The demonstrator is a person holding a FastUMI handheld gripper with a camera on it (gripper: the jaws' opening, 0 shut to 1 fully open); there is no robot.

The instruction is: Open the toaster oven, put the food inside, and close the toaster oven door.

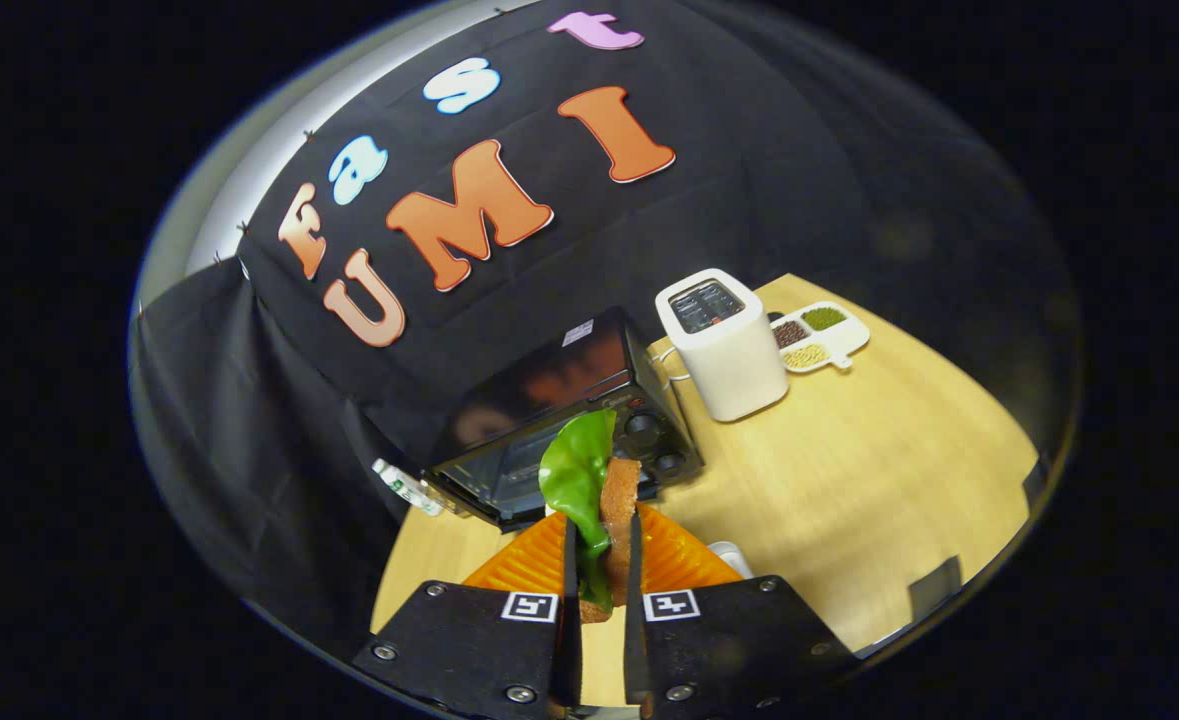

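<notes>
Nearest item: my gripper [599, 590], two black fingers with square black-and-white marker tags, pressed in from both sides on a sandwich of brown bread and green lettuce leaf [597, 500]. Sandwich stands on edge between the pads, lettuce against the left finger [568, 600], bread against the right, its top rising well beyond the fingertips toward 12 o'clock.

Item 2: orange ribbed plastic tray [671, 560], directly under and just ahead of the fingers, spreading to 10 and 2 o'clock of them. I cannot tell whether the sandwich touches it.

Item 3: small white object [729, 555] just beside the tray at 3 o'clock; too hidden to identify.

Item 4: black toaster oven with glass door and two round knobs [569, 420], beyond the sandwich at 12 o'clock, partly hidden by the lettuce. I read the door as closed, though the food covers part of it.

Item 5: white box-shaped appliance with dark top panel [724, 345], at 1 o'clock, near the oven's knob side, with a cord at its base.

Item 6: white divided dish of dark, green and pale grains [817, 337], just beyond that appliance.

Item 7: small white-and-green bottle [406, 487], lying at the oven's far side, 10 o'clock.

Surface: light wood-grain tabletop [879, 470], smooth. Room: black cloth walls [249, 440] behind and beside the table.
</notes>
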